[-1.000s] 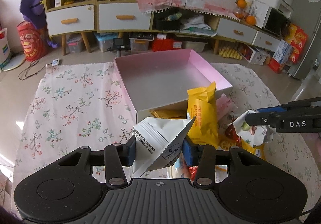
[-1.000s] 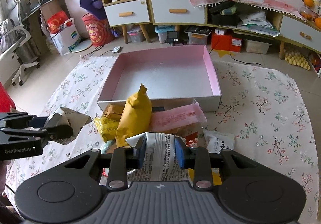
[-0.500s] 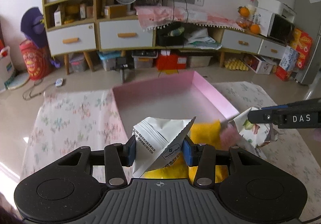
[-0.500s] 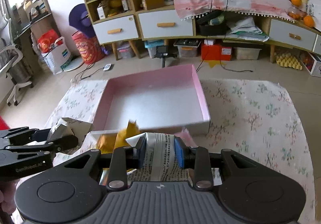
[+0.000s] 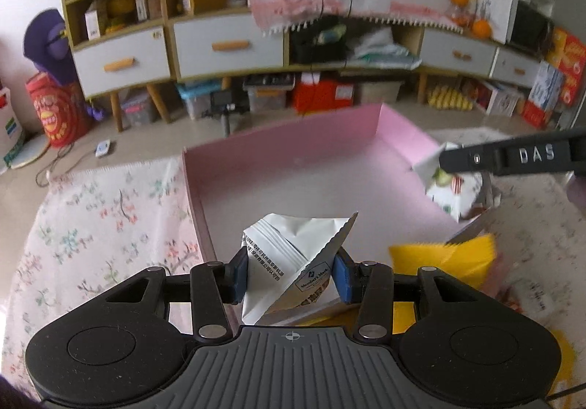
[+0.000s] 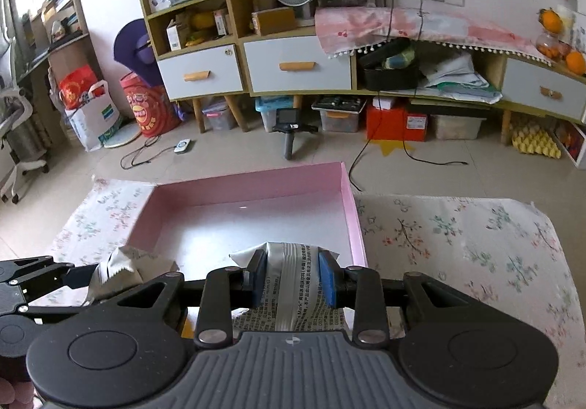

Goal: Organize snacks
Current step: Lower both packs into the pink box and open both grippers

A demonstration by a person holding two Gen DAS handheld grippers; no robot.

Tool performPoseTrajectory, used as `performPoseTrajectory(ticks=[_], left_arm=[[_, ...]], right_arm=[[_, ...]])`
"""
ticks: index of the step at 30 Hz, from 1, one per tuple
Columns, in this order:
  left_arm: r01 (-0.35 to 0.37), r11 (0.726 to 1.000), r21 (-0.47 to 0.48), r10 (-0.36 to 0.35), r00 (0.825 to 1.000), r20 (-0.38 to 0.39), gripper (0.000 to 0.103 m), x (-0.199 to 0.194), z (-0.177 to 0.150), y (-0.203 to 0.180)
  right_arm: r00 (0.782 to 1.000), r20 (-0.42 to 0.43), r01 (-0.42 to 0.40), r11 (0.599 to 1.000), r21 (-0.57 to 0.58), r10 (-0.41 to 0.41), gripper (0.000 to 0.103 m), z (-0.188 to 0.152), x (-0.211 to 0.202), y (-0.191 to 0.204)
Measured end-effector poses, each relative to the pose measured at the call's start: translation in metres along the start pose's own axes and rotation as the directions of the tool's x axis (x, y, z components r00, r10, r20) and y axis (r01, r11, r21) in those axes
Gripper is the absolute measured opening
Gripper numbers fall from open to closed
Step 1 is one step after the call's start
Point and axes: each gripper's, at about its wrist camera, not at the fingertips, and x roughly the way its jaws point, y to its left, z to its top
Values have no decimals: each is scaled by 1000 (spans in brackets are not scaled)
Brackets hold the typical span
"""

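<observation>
Both grippers are now carrying their packets over the pink box [image 6: 256,189], up from the snack pile. Left gripper [image 5: 291,273] fingers are clamping a white folded packet [image 5: 293,262] above the box's near-left corner. Right gripper [image 6: 291,277] fingers are pinching a silver-white packet [image 6: 289,284] over the near wall. Yellow bag [image 5: 447,258] is lying just outside the box on the floral-cloth surface [image 6: 457,236].
</observation>
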Motion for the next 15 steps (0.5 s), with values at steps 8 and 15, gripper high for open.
performPoseTrajectory(ticks=[8,15], left_arm=[[-15,998,60,17,999,-33,43,8,-5,-2],[-38,993,110,41,999,-30,43,11,-4,-8]], right_arm=[[998,-57,18,1000,8,-17,9,-7,27,-10],[978,-205,50,998,32,-42,9,-6,28,-12]])
